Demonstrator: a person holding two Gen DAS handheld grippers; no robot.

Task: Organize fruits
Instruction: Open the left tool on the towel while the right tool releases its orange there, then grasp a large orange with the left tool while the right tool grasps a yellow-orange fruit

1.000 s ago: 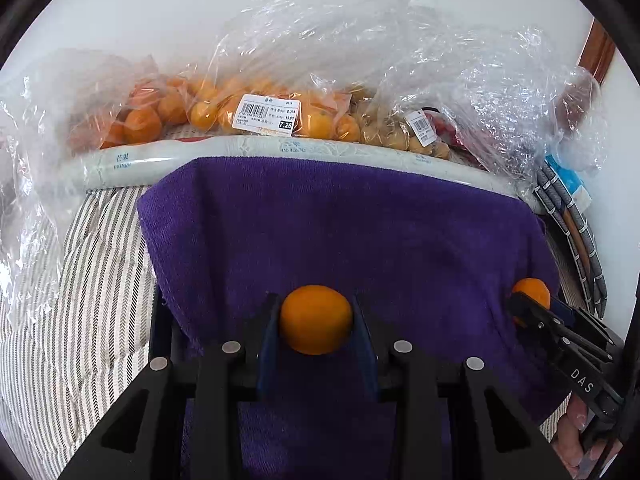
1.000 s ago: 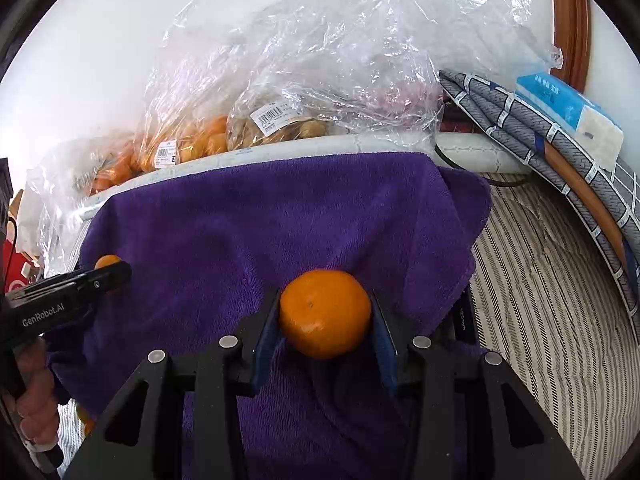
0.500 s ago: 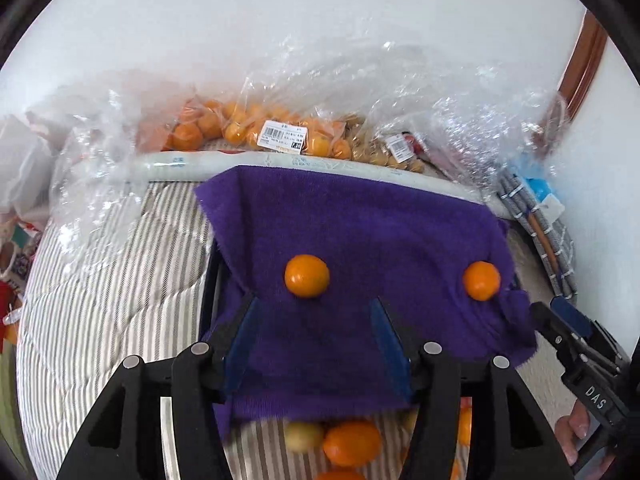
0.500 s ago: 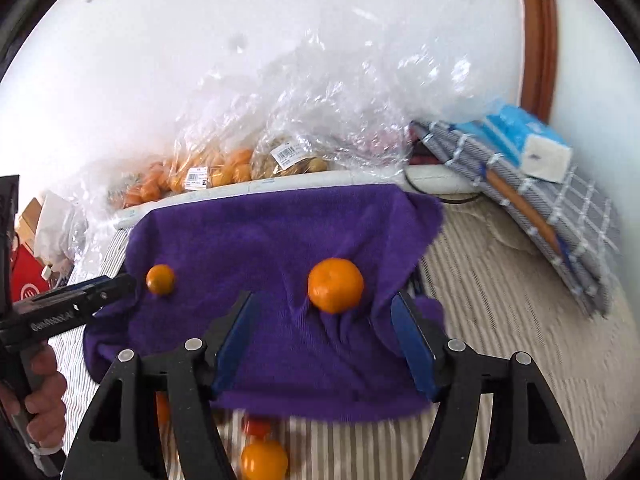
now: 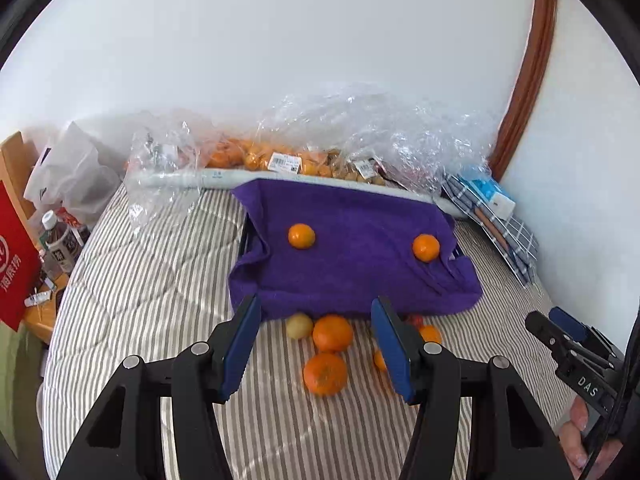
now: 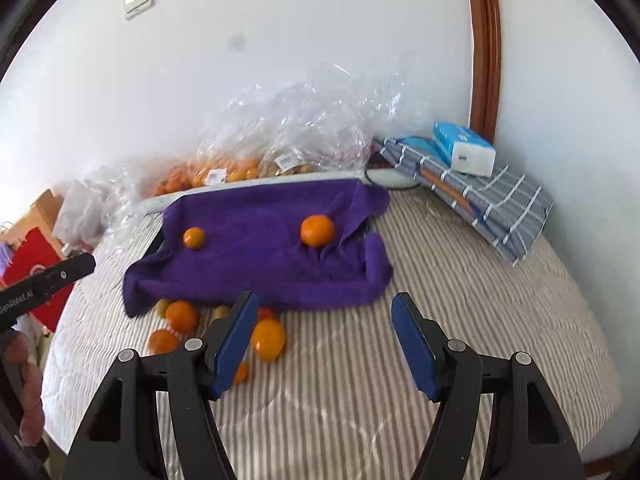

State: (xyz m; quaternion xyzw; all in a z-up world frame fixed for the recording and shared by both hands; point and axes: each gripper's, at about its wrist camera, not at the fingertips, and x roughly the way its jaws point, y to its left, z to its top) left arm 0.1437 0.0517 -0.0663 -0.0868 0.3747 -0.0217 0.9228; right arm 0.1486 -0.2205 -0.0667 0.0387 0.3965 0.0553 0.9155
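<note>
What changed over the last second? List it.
Both grippers, left and right, let go of their round orange tangerines onto the purple towel, then pulled back and up, open. Towel and bagged fruit stayed put.

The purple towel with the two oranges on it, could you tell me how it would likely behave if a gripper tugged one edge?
The purple towel looks floppy: it drapes and creases, so it would probably bunch, not slide flat. The two oranges on it are round and would likely roll off.
</note>
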